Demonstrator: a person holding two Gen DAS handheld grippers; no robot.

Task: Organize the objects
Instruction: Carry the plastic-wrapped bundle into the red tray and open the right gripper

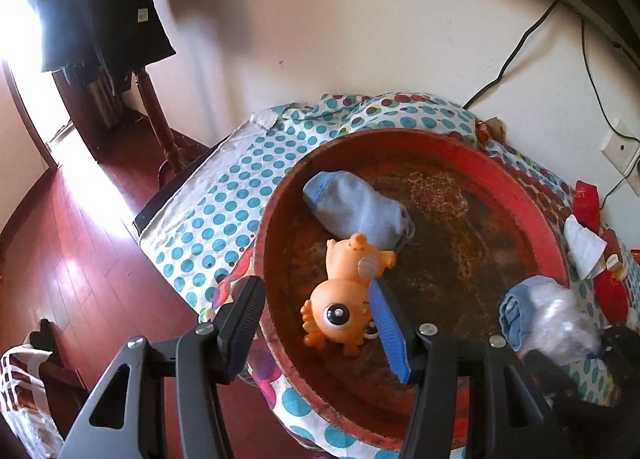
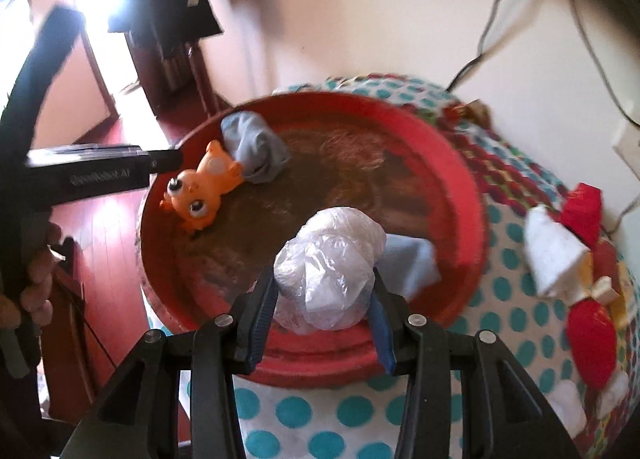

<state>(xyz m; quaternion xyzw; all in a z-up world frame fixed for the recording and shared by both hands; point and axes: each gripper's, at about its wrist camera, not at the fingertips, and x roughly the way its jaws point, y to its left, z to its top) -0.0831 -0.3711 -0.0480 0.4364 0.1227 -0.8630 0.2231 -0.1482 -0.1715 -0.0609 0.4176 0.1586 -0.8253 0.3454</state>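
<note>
Jaws of the right gripper point(image 2: 324, 291) are pinched on a crumpled clear plastic bag point(image 2: 328, 271) with a light blue cloth point(image 2: 412, 263) bunched behind it, apparently caught up in the same bundle; the bundle hangs just over the near rim of the red round tray point(image 2: 452, 179). Jaws of the left gripper point(image 1: 316, 323) stand wide and hold nothing. Its blue-padded finger point(image 1: 390, 335) sits just beside the orange toy animal point(image 1: 344, 295), which lies on its side on the tray floor, its upper end touching a rolled blue-grey sock point(image 1: 356, 211).

The step in hand looks like carrying the bag bundle into the tray to join the toy and the sock. To do it well, the right hand should take the bundle clear past the rim before letting go, since a release right at the edge could let the light plastic slide off onto the polka-dot cloth point(image 2: 304, 411). The bare right half of the tray floor seems the best spot, well apart from the toy. Thin plastic tends to cling to gripper pads, so the jaws should open fully and lift straight away. The left gripper would do well to hold back from the toy, so the two tools do not meet over the tray.

Red packets point(image 2: 588, 323) and a white wrapper point(image 2: 552, 255) lie on the cloth to the right, probably next to be gathered.
</note>
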